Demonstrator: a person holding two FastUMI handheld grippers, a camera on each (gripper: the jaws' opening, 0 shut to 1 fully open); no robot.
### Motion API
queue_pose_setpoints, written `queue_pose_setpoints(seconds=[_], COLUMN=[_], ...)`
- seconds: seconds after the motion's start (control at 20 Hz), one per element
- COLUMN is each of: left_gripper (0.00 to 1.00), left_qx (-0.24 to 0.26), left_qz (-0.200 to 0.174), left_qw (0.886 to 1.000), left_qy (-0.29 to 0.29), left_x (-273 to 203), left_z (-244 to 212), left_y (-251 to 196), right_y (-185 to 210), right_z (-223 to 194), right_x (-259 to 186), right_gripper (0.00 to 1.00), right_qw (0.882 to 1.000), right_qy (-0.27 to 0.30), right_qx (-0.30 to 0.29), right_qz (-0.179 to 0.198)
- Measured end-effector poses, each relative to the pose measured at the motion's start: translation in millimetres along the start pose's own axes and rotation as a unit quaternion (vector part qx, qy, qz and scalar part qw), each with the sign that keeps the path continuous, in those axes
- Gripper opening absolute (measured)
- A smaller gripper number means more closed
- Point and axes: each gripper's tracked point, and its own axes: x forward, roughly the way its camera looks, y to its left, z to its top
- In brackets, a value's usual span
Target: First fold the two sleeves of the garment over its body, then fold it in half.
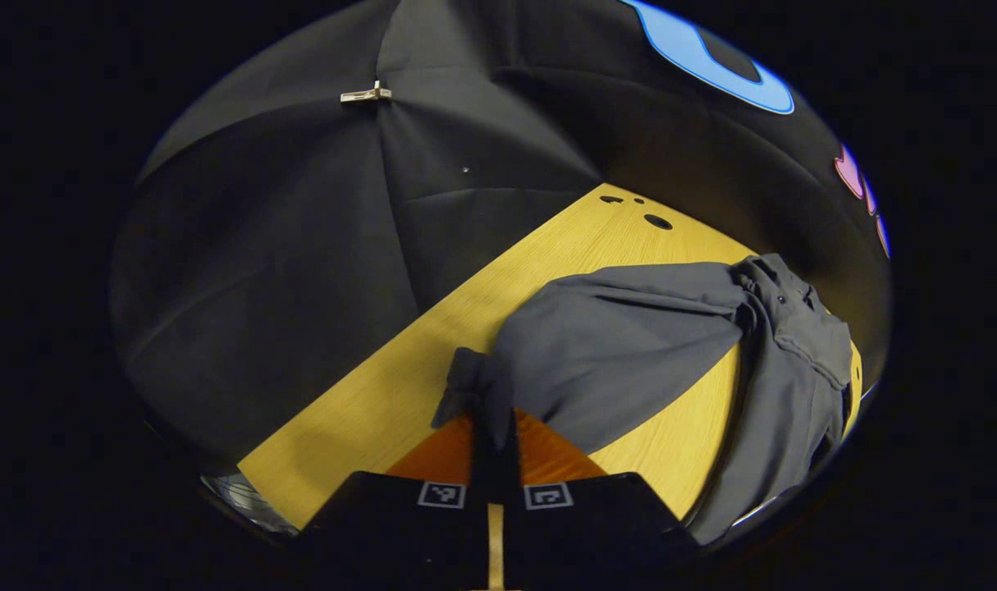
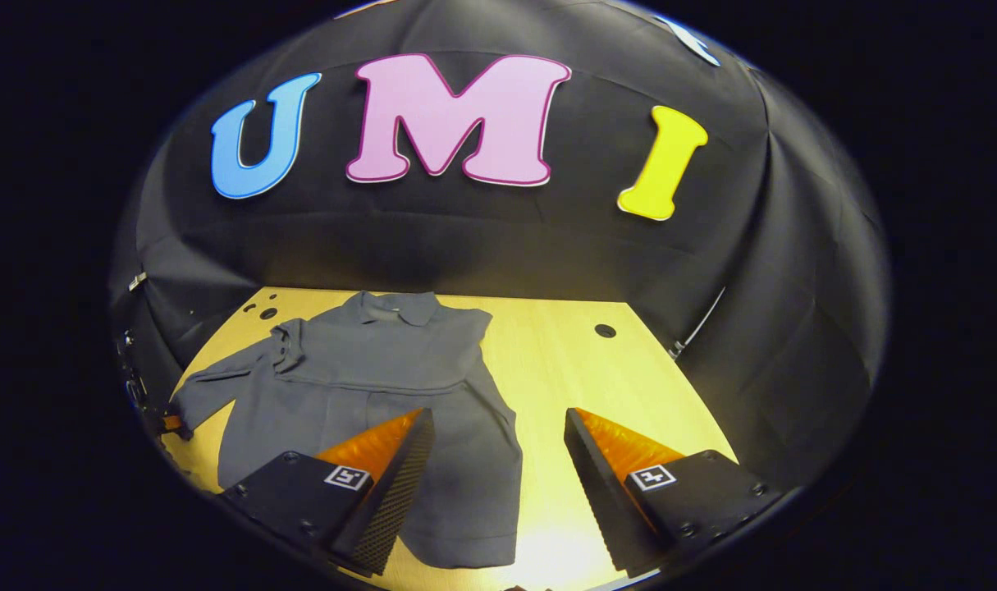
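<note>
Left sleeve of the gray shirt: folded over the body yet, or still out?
Still out. The sleeve stretches sideways off the shirt, its cuff pinched in the left hand-held gripper.

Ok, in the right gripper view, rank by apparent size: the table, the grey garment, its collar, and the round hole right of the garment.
Largest to smallest as they look in the right gripper view:
1. table
2. grey garment
3. collar
4. round hole
The hole lies far from the camera, so its true size is unsure.

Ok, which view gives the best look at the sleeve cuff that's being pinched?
The left gripper view: the left gripper is shut on the sleeve cuff close up. The right gripper view shows that cuff small, at the table edge, far from the open right gripper.
</note>
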Motion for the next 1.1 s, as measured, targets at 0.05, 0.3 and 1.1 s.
queue_pose_setpoints(seconds=[0.05, 0.3, 1.1], left_gripper=[0.09, 0.02, 0.06], left_qx=[-0.005, -0.030, -0.014], left_qz=[0.001, 0.003, -0.133], left_qw=[1.000, 1.000, 0.982], left_qy=[0.005, -0.006, -0.135], left_x=[-0.7, -16.3, -68.1], left_z=[0.3, 20.1, 214.2], left_y=[-1.5, -16.0, -254.9], right_y=[-4.4, -28.2, -121.6], right_z=[0.9, -0.6, -17.5], right_x=[1.2, 6.3, 44.9], right_gripper=[0.98, 0.98, 0.98], right_qw=[1.000, 1.000, 0.998], right_qy=[-0.002, -0.001, 0.008], right_qx=[0.002, 0.016, 0.054], right_qz=[-0.002, -0.002, -0.016])
